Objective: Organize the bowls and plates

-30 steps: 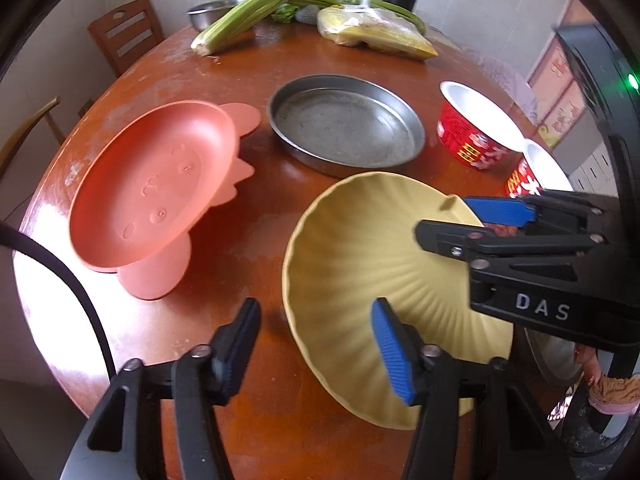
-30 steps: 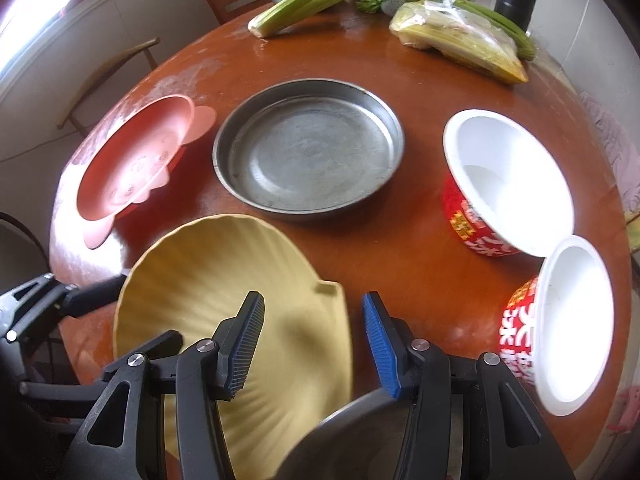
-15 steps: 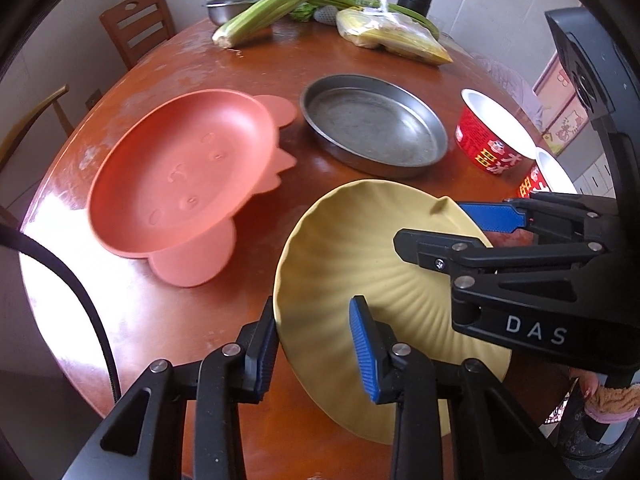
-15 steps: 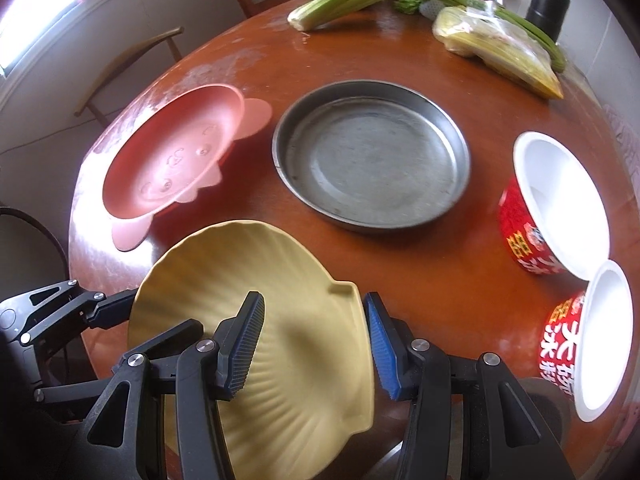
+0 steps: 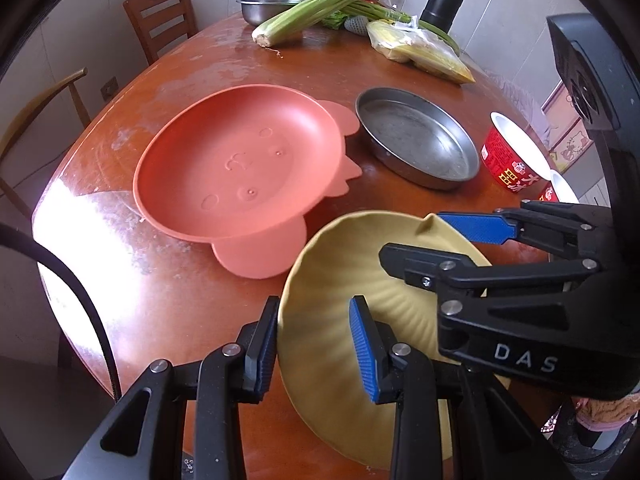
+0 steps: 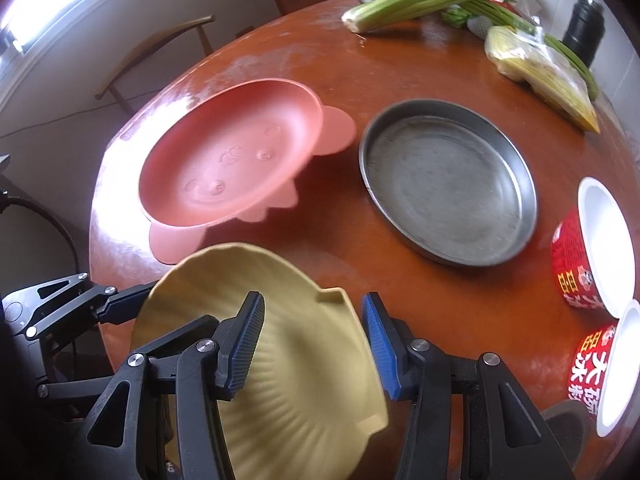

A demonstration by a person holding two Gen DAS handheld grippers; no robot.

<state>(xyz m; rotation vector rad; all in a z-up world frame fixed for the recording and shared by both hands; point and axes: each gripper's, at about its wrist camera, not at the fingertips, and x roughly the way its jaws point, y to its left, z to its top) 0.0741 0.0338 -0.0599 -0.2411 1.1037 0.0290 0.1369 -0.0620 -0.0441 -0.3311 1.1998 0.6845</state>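
A yellow ribbed plate [image 5: 340, 280] is held tilted above the near table edge; it also shows in the right wrist view [image 6: 304, 364]. My left gripper [image 5: 314, 344] straddles its left rim with jaws partly closed, a gap still showing. My right gripper [image 6: 312, 340] straddles its right rim, jaws apart. A pink animal-shaped plate [image 5: 240, 160] lies on the table ahead, also in the right wrist view [image 6: 232, 160]. A round metal pan [image 5: 416, 136] sits beside it, also in the right wrist view [image 6: 448, 180]. Two red-and-white bowls [image 6: 592, 248] stand at the right.
The round wooden table [image 5: 168, 300] carries celery [image 5: 312, 12], a bagged yellow item [image 5: 420, 48], a steel bowl [image 5: 268, 4] and a black bottle [image 5: 444, 0] at the far side. Wooden chairs [image 5: 160, 16] stand at the left.
The left gripper's jaws have narrowed around the yellow plate's rim. Both grippers and the plate have moved left toward the pink plate, which now looks closer.
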